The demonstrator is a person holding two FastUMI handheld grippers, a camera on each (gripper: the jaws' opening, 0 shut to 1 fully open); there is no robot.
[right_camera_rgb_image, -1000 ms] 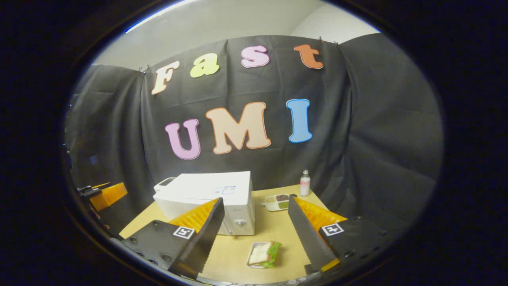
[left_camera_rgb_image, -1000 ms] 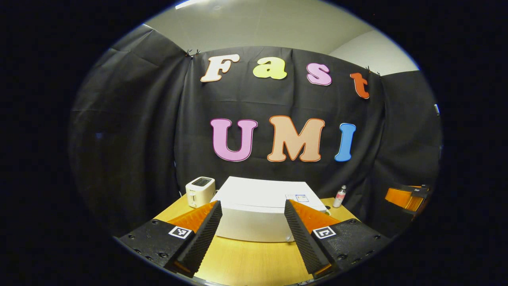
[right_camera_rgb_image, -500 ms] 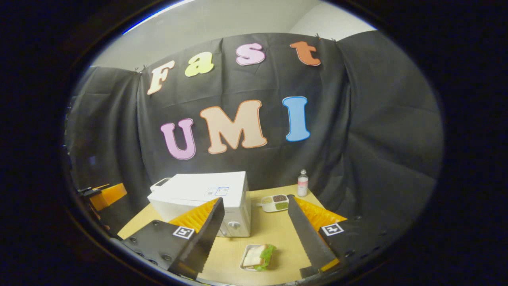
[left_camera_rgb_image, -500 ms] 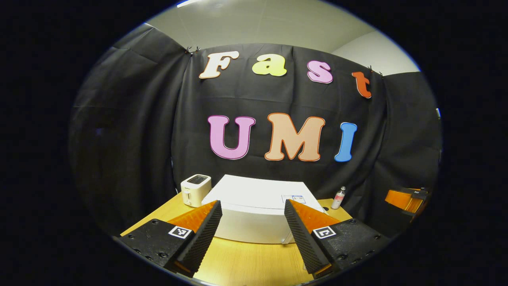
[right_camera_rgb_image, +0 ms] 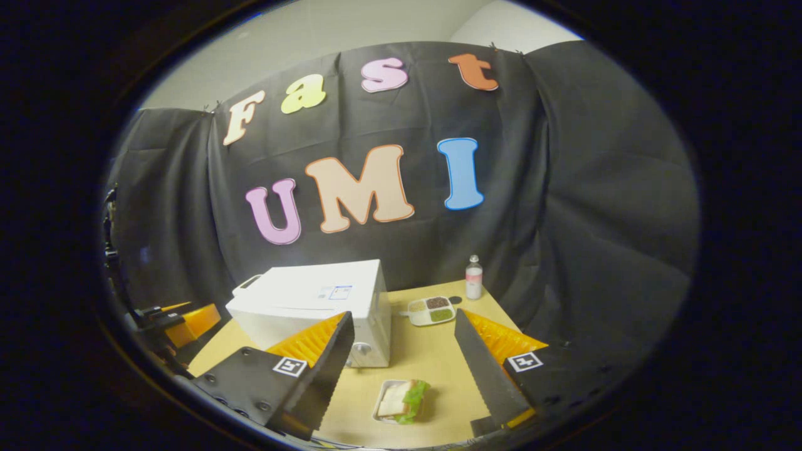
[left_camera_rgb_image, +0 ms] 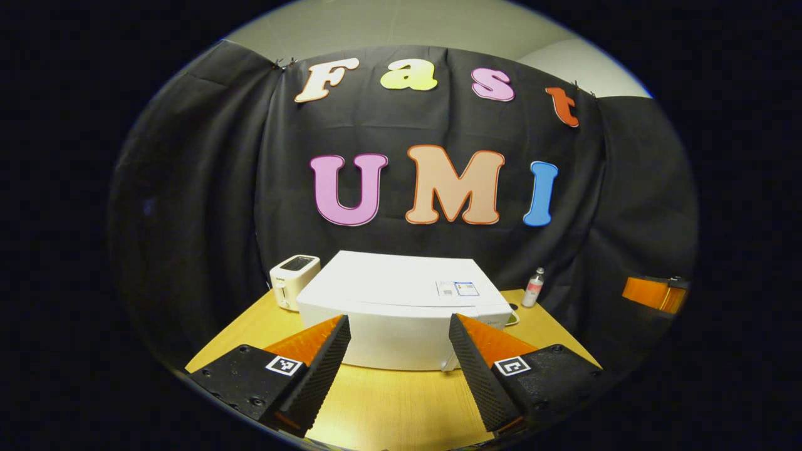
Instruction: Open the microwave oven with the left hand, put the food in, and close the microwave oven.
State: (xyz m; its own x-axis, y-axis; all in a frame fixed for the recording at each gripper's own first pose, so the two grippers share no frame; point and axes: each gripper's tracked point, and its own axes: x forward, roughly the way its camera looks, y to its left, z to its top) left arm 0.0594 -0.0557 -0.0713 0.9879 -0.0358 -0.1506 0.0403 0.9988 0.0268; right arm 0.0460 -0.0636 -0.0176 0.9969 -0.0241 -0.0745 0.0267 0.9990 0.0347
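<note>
A white microwave oven (left_camera_rgb_image: 401, 313) (right_camera_rgb_image: 313, 307) stands shut on the wooden table (left_camera_rgb_image: 388, 407), straight ahead of my left gripper (left_camera_rgb_image: 399, 351). That gripper is open, empty, and short of the oven's front. In the right gripper view a sandwich with lettuce lies in a small white tray (right_camera_rgb_image: 401, 401) on the table, in front of the oven's right end. My right gripper (right_camera_rgb_image: 404, 347) hovers open above and behind the tray, holding nothing. The other gripper shows as an orange shape at the far right of the left gripper view (left_camera_rgb_image: 655, 293) and at the far left of the right gripper view (right_camera_rgb_image: 188, 318).
A cream toaster (left_camera_rgb_image: 293, 280) sits left of the oven. A small bottle (left_camera_rgb_image: 533, 287) (right_camera_rgb_image: 473, 278) and a divided dish of food (right_camera_rgb_image: 431, 309) stand behind and right of the oven. Black cloth walls close in the back and sides.
Both views have tipped downward and drawn nearer. The oven looks larger and lower in the left gripper view. Both grippers stay open.
</note>
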